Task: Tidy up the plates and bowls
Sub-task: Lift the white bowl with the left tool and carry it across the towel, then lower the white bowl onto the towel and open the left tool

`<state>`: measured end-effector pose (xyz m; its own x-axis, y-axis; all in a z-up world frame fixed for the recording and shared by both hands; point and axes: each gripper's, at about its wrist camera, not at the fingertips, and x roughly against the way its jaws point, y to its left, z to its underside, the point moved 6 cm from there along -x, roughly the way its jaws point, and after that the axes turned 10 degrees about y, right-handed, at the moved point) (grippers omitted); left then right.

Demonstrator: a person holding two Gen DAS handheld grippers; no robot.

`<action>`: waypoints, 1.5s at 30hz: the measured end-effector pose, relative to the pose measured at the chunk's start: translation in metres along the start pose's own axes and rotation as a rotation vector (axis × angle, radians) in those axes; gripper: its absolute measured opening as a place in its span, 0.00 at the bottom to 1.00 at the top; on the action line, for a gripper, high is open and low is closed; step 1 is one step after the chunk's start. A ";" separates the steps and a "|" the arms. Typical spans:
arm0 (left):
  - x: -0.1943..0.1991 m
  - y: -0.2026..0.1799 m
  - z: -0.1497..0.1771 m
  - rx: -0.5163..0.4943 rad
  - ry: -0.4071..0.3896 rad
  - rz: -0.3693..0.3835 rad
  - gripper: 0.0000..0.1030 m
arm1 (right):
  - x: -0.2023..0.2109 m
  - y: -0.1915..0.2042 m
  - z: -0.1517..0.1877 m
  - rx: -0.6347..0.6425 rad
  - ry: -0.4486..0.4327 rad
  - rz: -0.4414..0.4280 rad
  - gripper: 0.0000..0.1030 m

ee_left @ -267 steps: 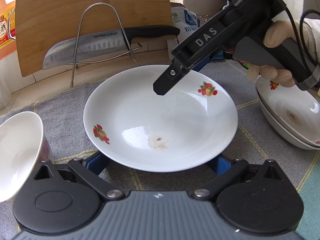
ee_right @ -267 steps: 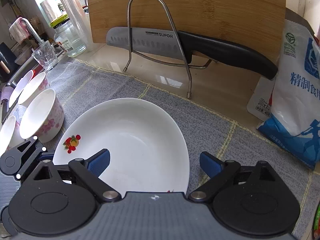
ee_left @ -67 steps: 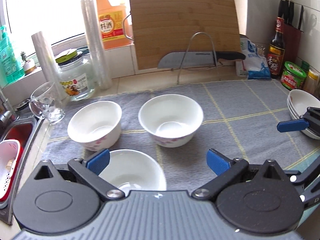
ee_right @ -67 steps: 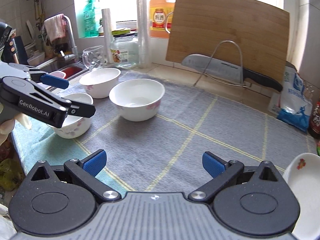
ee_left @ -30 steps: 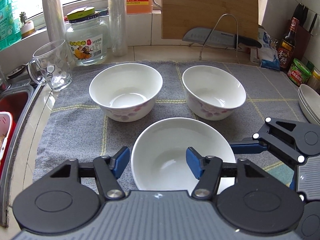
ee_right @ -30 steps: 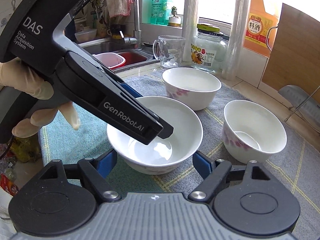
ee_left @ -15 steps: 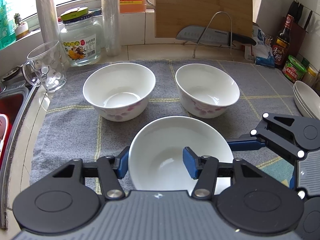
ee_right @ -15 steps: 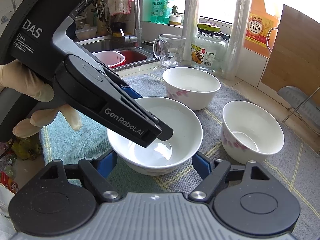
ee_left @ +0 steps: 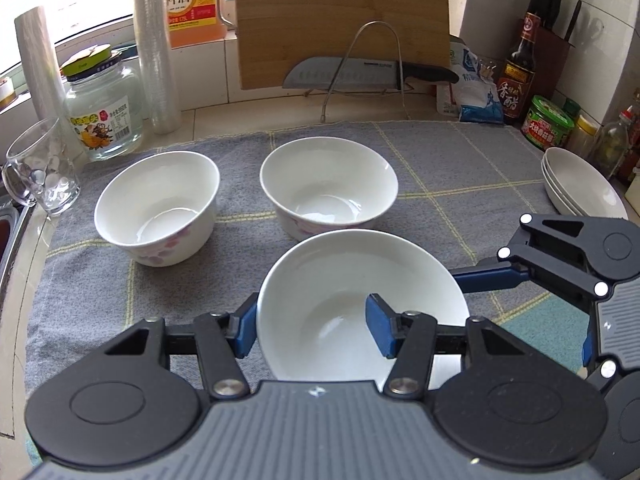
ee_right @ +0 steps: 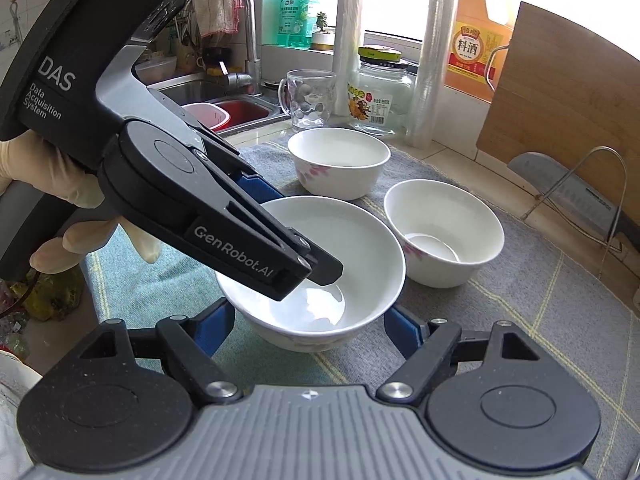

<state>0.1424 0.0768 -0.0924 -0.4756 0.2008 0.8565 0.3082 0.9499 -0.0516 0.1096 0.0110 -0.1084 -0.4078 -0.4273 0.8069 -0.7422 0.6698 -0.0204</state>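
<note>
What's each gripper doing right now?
Left gripper: shut on the near bowl, pinching its rim.
Right gripper: shut on the same bowl, pads against its outer sides.

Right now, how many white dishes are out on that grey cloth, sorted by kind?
Bowls: 3 (one gripped by the rim in the left tongs, one back left, one back centre)
Plates: 3, as far as the rims show, in one stack at the right edge
Total: 6
</note>
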 end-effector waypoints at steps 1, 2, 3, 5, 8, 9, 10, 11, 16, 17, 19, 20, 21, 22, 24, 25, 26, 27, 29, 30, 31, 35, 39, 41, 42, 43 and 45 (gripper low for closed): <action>-0.001 -0.005 -0.002 -0.008 0.000 0.006 0.53 | 0.003 -0.004 0.004 -0.010 0.004 0.006 0.83; -0.003 -0.011 -0.004 -0.017 0.001 0.014 0.53 | 0.006 -0.007 0.008 -0.019 0.005 0.012 0.83; -0.005 -0.017 -0.006 -0.025 0.001 0.020 0.53 | 0.009 -0.010 0.011 -0.027 0.007 0.017 0.83; -0.007 -0.027 -0.010 -0.042 0.002 0.033 0.53 | 0.015 -0.017 0.018 -0.045 0.010 0.030 0.83; -0.012 -0.044 -0.014 -0.069 0.000 0.052 0.53 | 0.024 -0.027 0.029 -0.068 0.016 0.050 0.83; -0.013 -0.051 -0.015 -0.078 0.001 0.059 0.53 | 0.026 -0.031 0.033 -0.075 0.018 0.056 0.83; -0.015 -0.056 -0.016 -0.084 0.002 0.065 0.53 | 0.028 -0.034 0.037 -0.082 0.020 0.062 0.83; -0.017 -0.061 -0.017 -0.092 0.004 0.071 0.53 | 0.030 -0.037 0.041 -0.088 0.023 0.067 0.83; -0.023 -0.083 -0.023 -0.124 0.005 0.096 0.53 | 0.039 -0.051 0.054 -0.118 0.034 0.092 0.83; -0.025 -0.086 -0.023 -0.130 0.004 0.100 0.53 | 0.041 -0.053 0.057 -0.123 0.036 0.096 0.83; -0.026 -0.092 -0.024 -0.135 0.006 0.107 0.53 | 0.044 -0.057 0.061 -0.130 0.038 0.103 0.83; -0.027 -0.095 -0.024 -0.138 0.006 0.111 0.53 | 0.045 -0.059 0.063 -0.133 0.042 0.106 0.83; -0.028 -0.098 -0.025 -0.139 0.006 0.115 0.53 | 0.045 -0.060 0.065 -0.135 0.043 0.108 0.83; -0.028 -0.100 -0.025 -0.142 0.006 0.118 0.53 | 0.046 -0.063 0.066 -0.137 0.045 0.111 0.83; -0.031 -0.104 -0.025 -0.144 0.010 0.125 0.53 | 0.046 -0.065 0.069 -0.139 0.053 0.116 0.83; -0.031 -0.106 -0.025 -0.144 0.011 0.128 0.53 | 0.046 -0.066 0.070 -0.139 0.056 0.118 0.83; -0.032 -0.107 -0.025 -0.145 0.014 0.131 0.53 | 0.046 -0.067 0.071 -0.139 0.060 0.120 0.83; -0.034 -0.108 -0.025 -0.147 0.017 0.134 0.53 | 0.045 -0.068 0.072 -0.139 0.064 0.120 0.83; -0.035 -0.109 -0.026 -0.147 0.021 0.136 0.53 | 0.045 -0.070 0.073 -0.141 0.069 0.120 0.83; -0.036 -0.109 -0.026 -0.147 0.023 0.137 0.53 | 0.044 -0.070 0.073 -0.143 0.071 0.120 0.83; -0.036 -0.110 -0.026 -0.146 0.024 0.138 0.53 | 0.044 -0.071 0.074 -0.144 0.073 0.120 0.83; -0.038 -0.110 -0.027 -0.143 0.029 0.142 0.53 | 0.042 -0.071 0.074 -0.148 0.080 0.118 0.83; -0.040 -0.109 -0.026 -0.140 0.037 0.144 0.53 | 0.039 -0.073 0.074 -0.154 0.087 0.112 0.83; -0.041 -0.109 -0.026 -0.137 0.036 0.149 0.53 | 0.038 -0.073 0.075 -0.158 0.090 0.111 0.83; -0.040 -0.109 -0.026 -0.135 0.034 0.149 0.55 | 0.038 -0.073 0.075 -0.159 0.088 0.111 0.83; -0.040 -0.109 -0.026 -0.134 0.032 0.154 0.56 | 0.037 -0.073 0.075 -0.160 0.090 0.110 0.83; -0.040 -0.110 -0.027 -0.130 0.026 0.164 0.79 | 0.037 -0.073 0.074 -0.161 0.090 0.103 0.87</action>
<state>0.1493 -0.0421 -0.1070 -0.3899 0.3421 0.8550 0.4838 0.8661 -0.1259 0.1090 -0.0984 -0.1211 -0.4225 -0.3010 0.8549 -0.6016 0.7986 -0.0162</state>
